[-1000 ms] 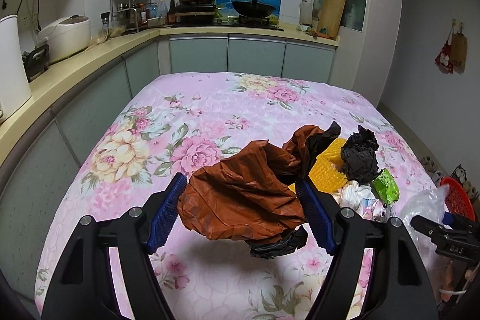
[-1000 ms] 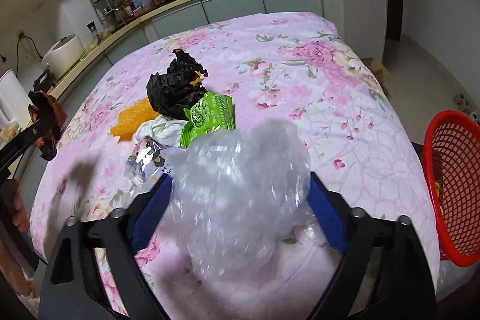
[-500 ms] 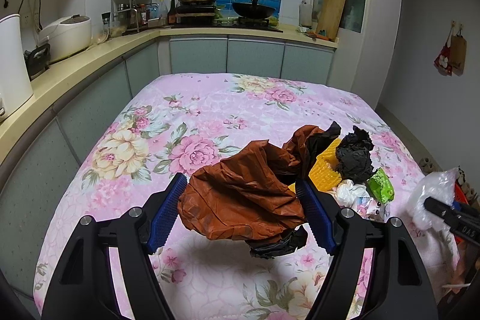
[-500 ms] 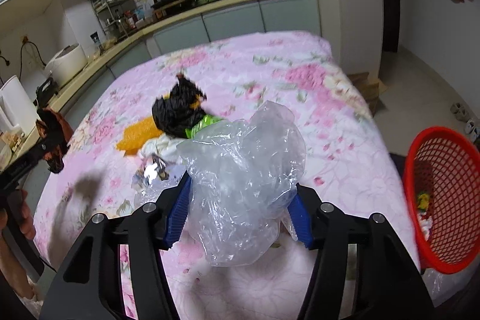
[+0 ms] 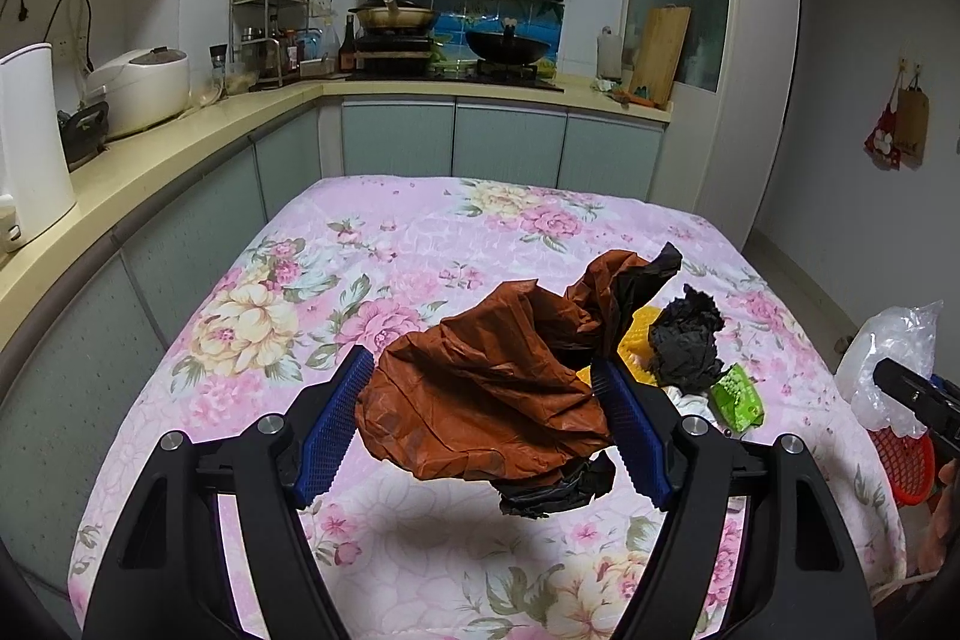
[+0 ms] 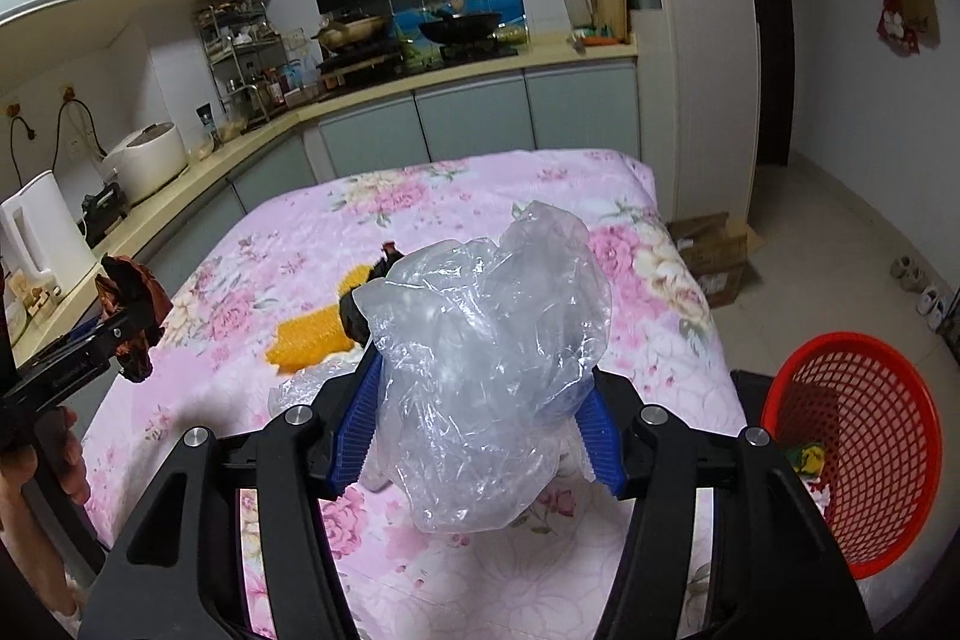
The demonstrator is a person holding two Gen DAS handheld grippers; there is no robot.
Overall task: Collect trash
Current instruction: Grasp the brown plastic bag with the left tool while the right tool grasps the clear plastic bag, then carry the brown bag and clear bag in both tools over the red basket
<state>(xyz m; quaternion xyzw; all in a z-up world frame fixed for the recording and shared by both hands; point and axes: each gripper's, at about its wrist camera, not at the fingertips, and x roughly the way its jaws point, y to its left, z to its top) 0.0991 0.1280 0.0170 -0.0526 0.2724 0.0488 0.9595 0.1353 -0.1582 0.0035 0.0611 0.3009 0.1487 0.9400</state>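
Observation:
My left gripper is shut on a crumpled brown plastic bag, held above the floral tablecloth. My right gripper is shut on a clear plastic bag, lifted off the table; in the left wrist view the same clear plastic bag shows at the far right. Left on the table are a crumpled black bag, a yellow mesh piece, a green packet and some white and clear scraps. A red basket stands on the floor to the right.
The kitchen counter with a white kettle and rice cooker runs along the left. An open cardboard box lies on the floor past the table's right edge. A hand grips the left tool's handle.
My right gripper closed on the clear bag and lifted it up off the table. The left gripper kept still with the brown bag.

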